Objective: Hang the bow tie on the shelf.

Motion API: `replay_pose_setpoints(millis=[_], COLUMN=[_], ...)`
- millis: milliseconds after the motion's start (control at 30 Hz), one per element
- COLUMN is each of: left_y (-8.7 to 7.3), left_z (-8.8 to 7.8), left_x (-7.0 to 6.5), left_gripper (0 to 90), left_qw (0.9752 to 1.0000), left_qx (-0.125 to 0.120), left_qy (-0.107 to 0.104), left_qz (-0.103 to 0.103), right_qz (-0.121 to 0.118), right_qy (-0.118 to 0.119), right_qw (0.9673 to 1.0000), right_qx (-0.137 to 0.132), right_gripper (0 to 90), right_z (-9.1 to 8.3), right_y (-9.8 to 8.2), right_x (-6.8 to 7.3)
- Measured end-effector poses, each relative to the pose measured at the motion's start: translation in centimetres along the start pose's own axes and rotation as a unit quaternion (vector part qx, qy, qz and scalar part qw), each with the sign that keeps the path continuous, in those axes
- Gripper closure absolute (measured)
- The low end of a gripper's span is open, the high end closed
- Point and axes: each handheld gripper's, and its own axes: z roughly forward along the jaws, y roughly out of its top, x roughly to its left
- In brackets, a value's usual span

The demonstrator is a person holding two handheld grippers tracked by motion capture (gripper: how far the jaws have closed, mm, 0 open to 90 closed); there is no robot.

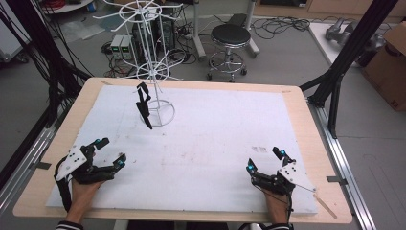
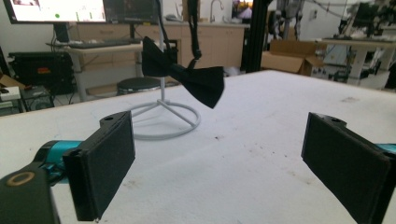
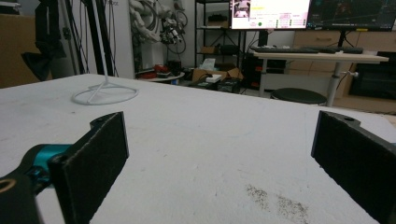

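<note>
Resting low on the white mat (image 1: 201,158), the left gripper (image 1: 111,152) and right gripper (image 1: 264,159) are held with jaws spread wide and empty. Ahead of the left gripper, a black bow tie (image 2: 187,74) is hung on the white wire stand (image 1: 152,57).

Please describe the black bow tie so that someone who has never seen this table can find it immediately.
Look at the white mat covering the table, then at the white wire stand near its far left corner. The black bow tie hangs from that stand by its strap, above the ring base; it is the single dark, soft thing on the white wire.
</note>
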Motion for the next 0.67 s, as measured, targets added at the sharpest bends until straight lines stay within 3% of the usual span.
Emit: replay_pose_setpoints(millis=[100,300,433,667], left_y=[-0.12,-0.10,-0.13,-0.15], left_z=[-0.43,-0.23,-0.29,-0.31], left_x=[0.21,-0.21,-0.08,-0.20], left_gripper=[10.1,10.5,10.5,10.5], left_qw=[0.9996,0.9998,0.9998,0.9997], left_qx=[-0.022,-0.013,-0.017,-0.018], left_qy=[0.011,0.011,0.010,0.010], left_qz=[-0.012,0.010,0.003,0.008], right_qz=[-0.001,0.000,0.001,-0.001], right_qy=[-0.001,-0.003,-0.003,-0.004], right_qw=[1.0000,1.0000,1.0000,1.0000], right_qx=[0.000,-0.003,-0.003,-0.006], right_gripper=[2.8,2.8,2.8,2.8], right_z=[-0.02,-0.08,-0.10,-0.06], right_y=[0.00,-0.03,-0.03,-0.03], right_x=[0.02,0.04,0.05,-0.03])
